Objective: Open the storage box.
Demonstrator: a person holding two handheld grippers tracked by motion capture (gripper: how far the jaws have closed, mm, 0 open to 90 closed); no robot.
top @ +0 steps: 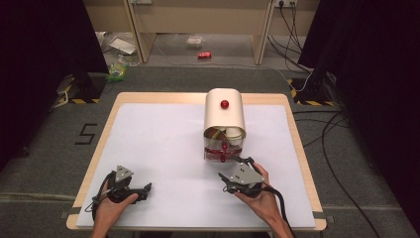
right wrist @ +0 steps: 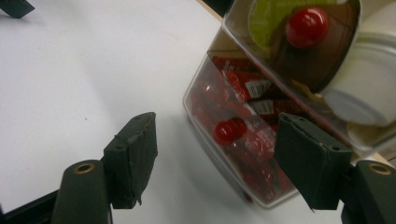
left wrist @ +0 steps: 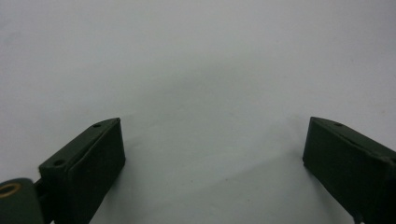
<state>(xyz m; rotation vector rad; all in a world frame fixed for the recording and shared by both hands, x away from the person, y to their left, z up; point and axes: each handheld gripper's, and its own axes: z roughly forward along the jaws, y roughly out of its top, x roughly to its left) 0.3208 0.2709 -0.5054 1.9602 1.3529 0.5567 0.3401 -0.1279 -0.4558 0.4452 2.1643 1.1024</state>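
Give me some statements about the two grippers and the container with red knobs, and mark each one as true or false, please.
1. The left gripper has its jaws apart with nothing between them. True.
2. The right gripper is closed on the lower red knob. False: its jaws are open and the knob sits beyond them, ungripped.
3. The clear drawer holds red packets. True.
4. The container stands in front of the left gripper. False: it stands in front of the right one.
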